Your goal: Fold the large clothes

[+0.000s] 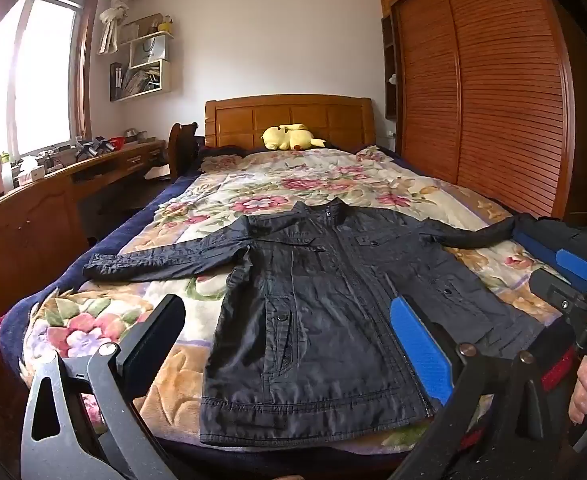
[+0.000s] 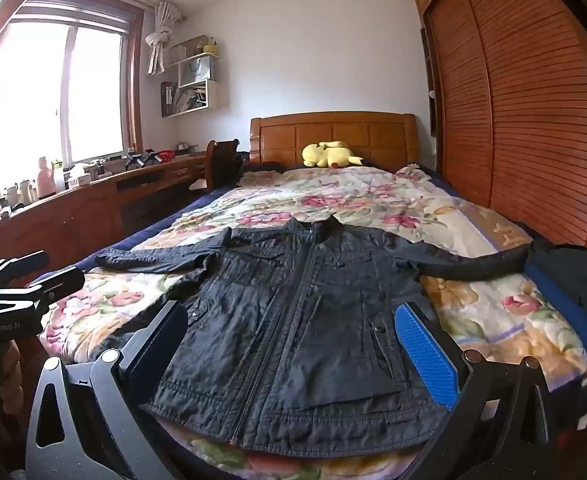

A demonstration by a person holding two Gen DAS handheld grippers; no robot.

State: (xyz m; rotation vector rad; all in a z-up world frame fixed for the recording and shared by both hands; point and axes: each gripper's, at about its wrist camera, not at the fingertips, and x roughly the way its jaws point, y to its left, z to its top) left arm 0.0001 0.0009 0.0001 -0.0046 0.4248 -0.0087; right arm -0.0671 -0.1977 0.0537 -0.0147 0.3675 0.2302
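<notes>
A dark navy jacket [image 1: 317, 312] lies flat and face up on the floral bedspread [image 1: 253, 184], zipped, collar toward the headboard, both sleeves spread out sideways. It also shows in the right wrist view [image 2: 305, 320]. My left gripper [image 1: 289, 328] is open and empty, held above the jacket's hem near the foot of the bed. My right gripper [image 2: 293, 336] is open and empty, over the hem a little further right. The right gripper also shows at the right edge of the left wrist view [image 1: 573, 276]; the left one shows at the left edge of the right wrist view [image 2: 17, 288].
A folded dark garment with blue lining [image 2: 569, 292] lies on the bed's right side by the right sleeve end. A yellow plush toy [image 1: 291, 137] sits at the headboard. A wooden desk [image 1: 53, 184] runs along the left; a slatted wardrobe [image 1: 493, 92] stands right.
</notes>
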